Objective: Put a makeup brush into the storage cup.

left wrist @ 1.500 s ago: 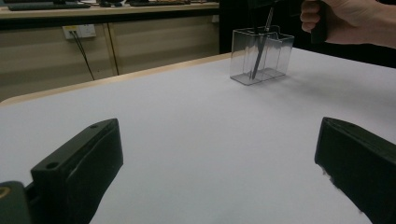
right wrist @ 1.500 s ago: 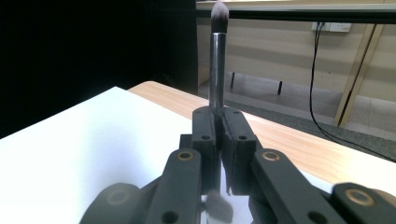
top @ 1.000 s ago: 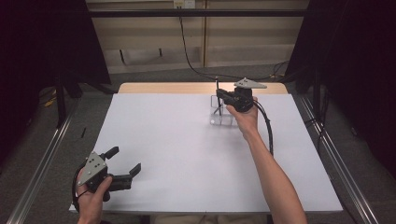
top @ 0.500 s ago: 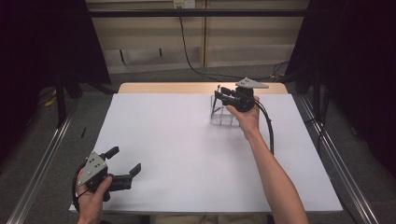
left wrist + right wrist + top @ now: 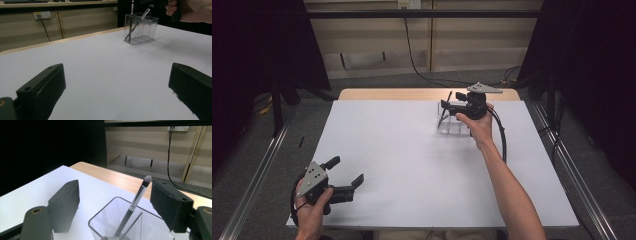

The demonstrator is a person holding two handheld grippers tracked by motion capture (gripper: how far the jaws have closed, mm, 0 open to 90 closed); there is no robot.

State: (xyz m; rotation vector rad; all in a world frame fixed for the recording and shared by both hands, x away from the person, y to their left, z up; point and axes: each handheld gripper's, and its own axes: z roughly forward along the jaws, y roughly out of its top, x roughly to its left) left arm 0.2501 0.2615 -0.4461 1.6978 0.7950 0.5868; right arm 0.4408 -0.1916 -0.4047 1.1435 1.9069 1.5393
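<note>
White tabletop spans most of the high view, with a strip of bare wood along its far edge. Next in size, the clear plastic organizer stands in the upper middle of that frame, divided into compartments; in the left gripper view it sits upper right with two makeup brushes leaning inside, bristles up. The right gripper hovers just above the organizer, and its jaws have just been opening: in the right gripper view they stand apart with a brush leaning between them, touched by neither pad, its handle down in a compartment. The left gripper rests at the lower left of the high view, well apart from the organizer, jaws spread wide on nothing. The step in hand looks like the release of a brush dropped into the holder. Next, the right hand would need to lift straight up and clear of the bristle tip without knocking the light holder.
</note>
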